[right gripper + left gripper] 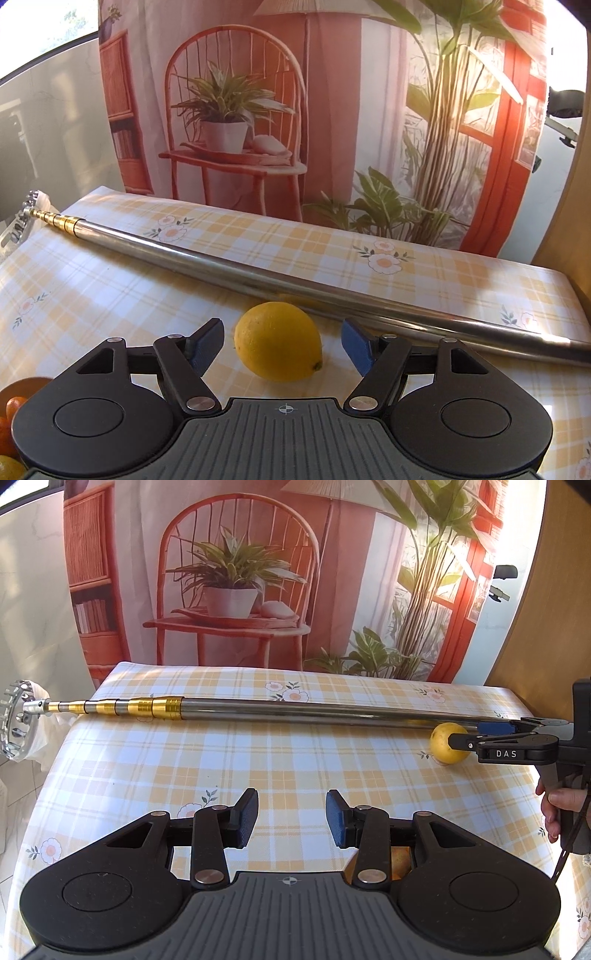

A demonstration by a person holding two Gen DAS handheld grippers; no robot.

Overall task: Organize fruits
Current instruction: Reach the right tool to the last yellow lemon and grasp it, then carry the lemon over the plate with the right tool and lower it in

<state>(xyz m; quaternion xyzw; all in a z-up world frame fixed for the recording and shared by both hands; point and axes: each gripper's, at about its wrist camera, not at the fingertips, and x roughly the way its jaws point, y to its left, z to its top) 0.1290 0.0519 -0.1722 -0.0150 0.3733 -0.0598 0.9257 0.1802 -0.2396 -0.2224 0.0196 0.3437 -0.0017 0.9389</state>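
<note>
Right gripper (282, 343), fingers spread, frames the lemon (277, 341) at lower centre, on the counter (110, 295) beside the pole (258, 266), positioned for a grasp. Left gripper (291, 818) hovers open and empty.

From my left wrist camera, the right gripper (458, 738) covers part of the lemon (445, 751), and its far side is cut by the frame edge. A fruit (400, 860) under my left gripper shows only as an orange-brown sliver. On the right wrist view, the bowl (22, 386) of oranges (14, 404) is mostly hidden, and the pole (258, 269) runs off-frame.
</note>
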